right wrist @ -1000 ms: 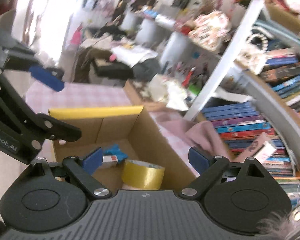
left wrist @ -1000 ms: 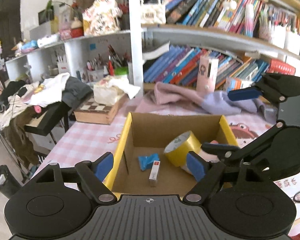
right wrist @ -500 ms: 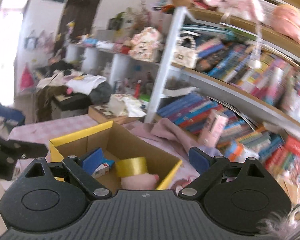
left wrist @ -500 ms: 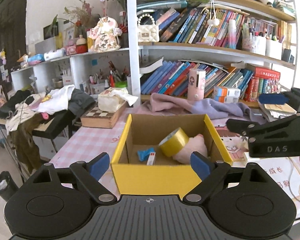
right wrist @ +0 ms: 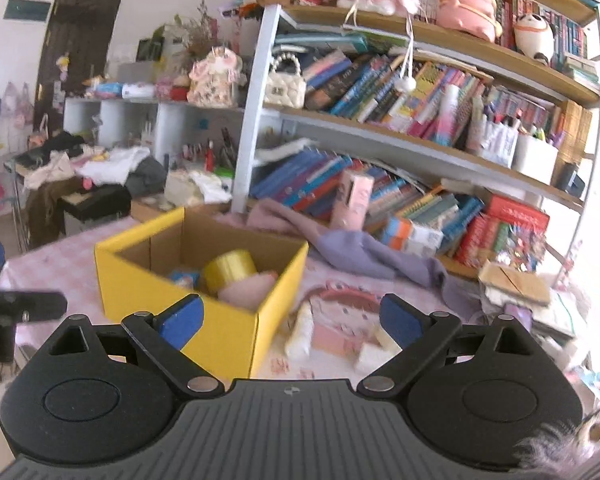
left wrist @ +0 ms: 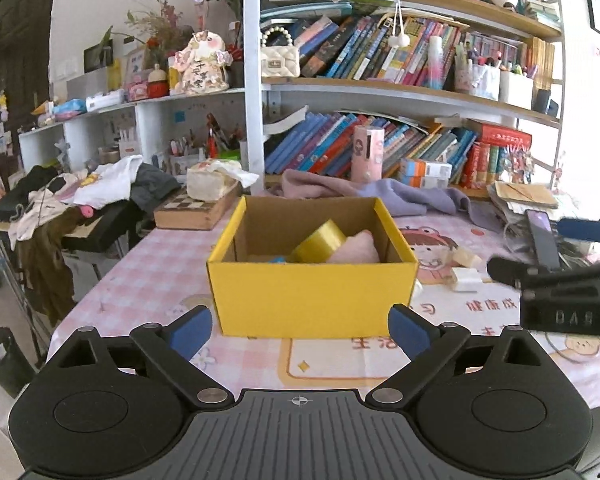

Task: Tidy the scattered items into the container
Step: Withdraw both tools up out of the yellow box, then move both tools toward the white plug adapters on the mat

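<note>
A yellow cardboard box (left wrist: 312, 296) stands on the pink checked tablecloth; it also shows in the right wrist view (right wrist: 140, 284). Inside lie a yellow tape roll (left wrist: 320, 242), a pink soft item (left wrist: 356, 250) and a blue item (right wrist: 184, 278). My left gripper (left wrist: 300, 330) is open and empty, in front of the box. My right gripper (right wrist: 290, 320) is open and empty, to the right of the box, and shows in the left wrist view (left wrist: 556, 280). Small white blocks (left wrist: 466, 278) lie on the cloth right of the box.
A bookshelf (left wrist: 380, 80) fills the back. A purple cloth (left wrist: 400, 196) and a pink tube (left wrist: 366, 154) lie behind the box. A chessboard box (left wrist: 196, 210) sits left. A dark phone (left wrist: 542, 236) and papers lie at the right. Clothes pile on a side stand (left wrist: 80, 200).
Both grippers have pulled back and down from over the box. The box now stands farther ahead, seen from the side. The right gripper has moved off to the right.
</note>
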Tool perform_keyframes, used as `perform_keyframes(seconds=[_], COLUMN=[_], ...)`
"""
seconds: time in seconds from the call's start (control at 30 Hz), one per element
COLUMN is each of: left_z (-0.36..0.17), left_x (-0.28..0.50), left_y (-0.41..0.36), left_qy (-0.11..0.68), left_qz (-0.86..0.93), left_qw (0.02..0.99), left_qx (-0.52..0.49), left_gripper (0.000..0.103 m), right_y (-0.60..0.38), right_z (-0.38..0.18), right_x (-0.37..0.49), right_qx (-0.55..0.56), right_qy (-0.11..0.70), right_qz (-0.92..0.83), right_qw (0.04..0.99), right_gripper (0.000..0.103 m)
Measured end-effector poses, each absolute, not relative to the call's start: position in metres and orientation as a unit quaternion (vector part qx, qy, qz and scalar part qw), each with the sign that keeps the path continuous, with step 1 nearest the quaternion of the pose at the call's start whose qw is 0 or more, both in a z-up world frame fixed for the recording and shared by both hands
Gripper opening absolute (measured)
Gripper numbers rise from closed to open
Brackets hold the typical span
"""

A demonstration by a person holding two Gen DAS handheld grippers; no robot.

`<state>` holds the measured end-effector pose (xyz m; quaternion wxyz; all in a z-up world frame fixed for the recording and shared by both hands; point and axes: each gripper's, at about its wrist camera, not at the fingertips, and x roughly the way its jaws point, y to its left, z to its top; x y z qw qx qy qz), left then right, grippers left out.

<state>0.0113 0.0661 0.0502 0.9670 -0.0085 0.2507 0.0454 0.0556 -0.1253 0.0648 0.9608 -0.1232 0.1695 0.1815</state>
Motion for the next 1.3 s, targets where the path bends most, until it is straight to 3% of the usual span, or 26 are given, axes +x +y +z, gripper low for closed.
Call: perform_keyframes(seconds=[0.63, 1.3], left_z=[0.016, -0.006], left_x=[-0.01, 0.005], left_y=[0.041, 0.018], left_qy=[0.304, 0.366], left_qz=[0.055, 0.001], left_qw=[0.951, 0.93], left_qx=[0.024, 0.035], left_gripper=[0.097, 0.097], right_y=[-0.136, -0.15], right_z=[0.018, 0.003], right_x=[0.005, 0.012], right_qx=[-0.145, -0.171], right_qy=[0.238, 0.285], right_qz=[0.202, 0.194], right_qw=[0.939, 0.923], right_gripper=[0.095, 0.096])
